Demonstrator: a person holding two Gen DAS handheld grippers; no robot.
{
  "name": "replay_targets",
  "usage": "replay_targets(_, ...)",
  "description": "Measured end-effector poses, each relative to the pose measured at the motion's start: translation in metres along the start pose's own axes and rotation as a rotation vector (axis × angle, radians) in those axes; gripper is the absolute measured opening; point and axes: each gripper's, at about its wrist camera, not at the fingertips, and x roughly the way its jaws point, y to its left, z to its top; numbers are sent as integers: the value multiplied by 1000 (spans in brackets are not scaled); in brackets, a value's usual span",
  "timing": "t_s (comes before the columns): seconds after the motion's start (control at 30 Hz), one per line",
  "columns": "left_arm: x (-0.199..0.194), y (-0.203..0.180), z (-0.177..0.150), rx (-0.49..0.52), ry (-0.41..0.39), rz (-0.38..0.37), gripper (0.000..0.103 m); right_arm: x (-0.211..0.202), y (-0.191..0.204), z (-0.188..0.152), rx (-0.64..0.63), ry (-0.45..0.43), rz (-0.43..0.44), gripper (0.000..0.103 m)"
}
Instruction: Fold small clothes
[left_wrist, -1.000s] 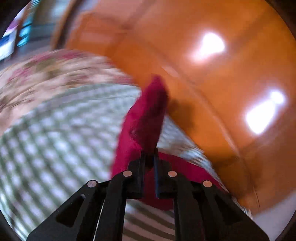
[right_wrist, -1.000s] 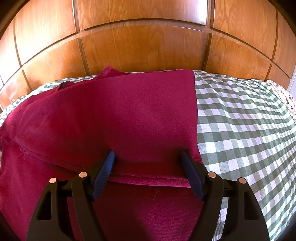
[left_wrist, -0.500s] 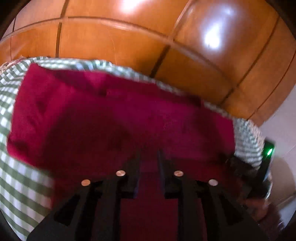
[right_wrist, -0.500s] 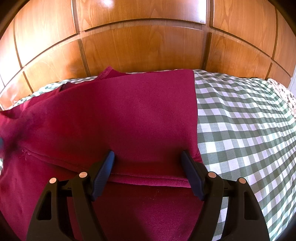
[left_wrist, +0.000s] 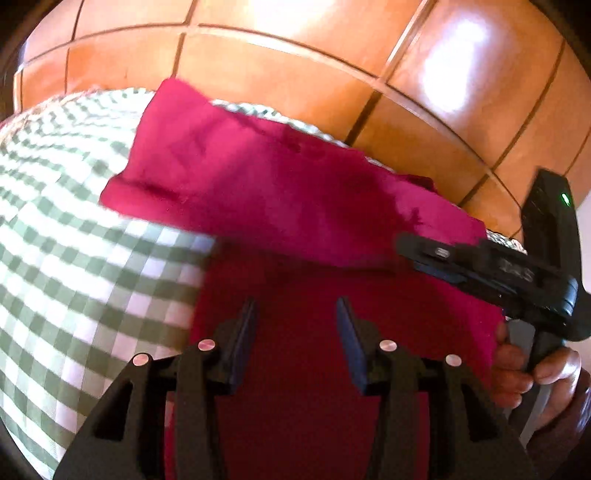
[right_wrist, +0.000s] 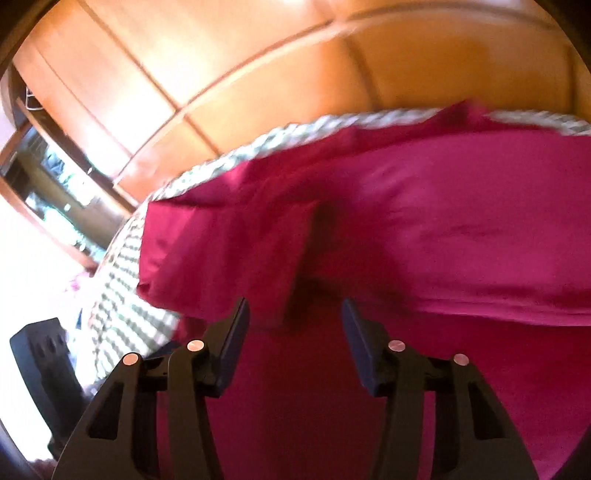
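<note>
A crimson garment (left_wrist: 277, 192) lies folded over itself on a green-and-white checked bedspread (left_wrist: 74, 258). My left gripper (left_wrist: 295, 306) hovers over its near layer. Its jaws are opening, with only flat cloth showing below the gap and nothing pinched. The right wrist view is blurred. There the same garment (right_wrist: 443, 221) shows a folded flap with an edge running toward my right gripper (right_wrist: 293, 306). That gripper's jaws are closing, and the pads press on nothing. The right gripper's black body (left_wrist: 517, 273) and the hand (left_wrist: 535, 376) holding it sit at the garment's right edge.
A glossy wooden headboard (left_wrist: 295, 55) rises right behind the garment and fills the top of the right wrist view (right_wrist: 258, 74) too. The bed's left edge (right_wrist: 122, 295) drops off beside a bright floor. The left gripper's black body (right_wrist: 40, 369) shows at lower left.
My left gripper let go of the raised crimson flap, which now lies flat, and its jaws spread as it sank over the garment. My right gripper swung left and its jaws narrowed.
</note>
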Motion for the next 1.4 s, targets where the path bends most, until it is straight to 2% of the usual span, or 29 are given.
replay_targets(0.03, 3, 4, -2, -7, 2, 2, 43, 9, 4, 2, 6, 19, -8, 35)
replay_targets(0.07, 6, 8, -4, -6, 4, 5, 43, 14, 7, 1, 7, 30, -22, 20)
replay_targets(0.1, 7, 10, -5, -4, 5, 5, 43, 13, 15, 4, -12, 19, -44, 11)
replay_targets(0.27, 9, 13, -11, -2, -9, 0, 43, -55, 49, 23, -148, -182, -89, 10)
replay_targets(0.33, 12, 10, -12, -4, -11, -3, 43, -91, 45, 37, -171, -278, -125, 10)
replay_targets(0.43, 14, 9, -13, -12, -10, -10, 43, -128, 16, 50, -145, -354, -214, 10)
replay_targets(0.57, 15, 6, -12, -1, -8, 3, 43, -145, -47, 51, -40, -359, -348, 10)
replay_targets(0.67, 18, 3, -10, 5, -4, 12, 43, -136, -104, 41, 65, -308, -433, 8)
replay_targets(0.7, 18, 2, -10, 7, -3, 15, 43, -132, -114, 37, 86, -295, -446, 1)
replay_targets(0.77, 20, -2, -9, 18, 3, 35, 43, -123, -143, 27, 144, -259, -481, 0)
replay_targets(0.87, 20, -6, -5, 10, 21, 57, 44, -112, -168, 8, 211, -231, -485, 0)
replay_targets(0.97, 14, -4, 9, -58, 18, -24, 46, -111, -180, -4, 250, -236, -425, 0)
replay_targets(1.03, 13, -3, 20, -86, 1, -61, 52, -119, -180, -10, 281, -253, -360, 0)
replay_targets(1.07, 14, -3, 27, -95, -12, -72, 54, -124, -181, -11, 297, -263, -325, 3)
replay_targets(1.1, 16, -3, 34, -102, -18, -79, 54, -131, -181, -12, 307, -286, -292, 22)
replay_targets(1.17, 21, -2, 43, -120, -19, -102, 55, -140, -177, -12, 316, -316, -248, 45)
replay_targets(1.3, 35, 2, 57, -189, -16, -165, 55, -131, -165, -3, 288, -292, -197, 46)
replay_targets(1.4, 46, 3, 66, -235, -16, -180, 58, -100, -160, 6, 241, -200, -240, 45)
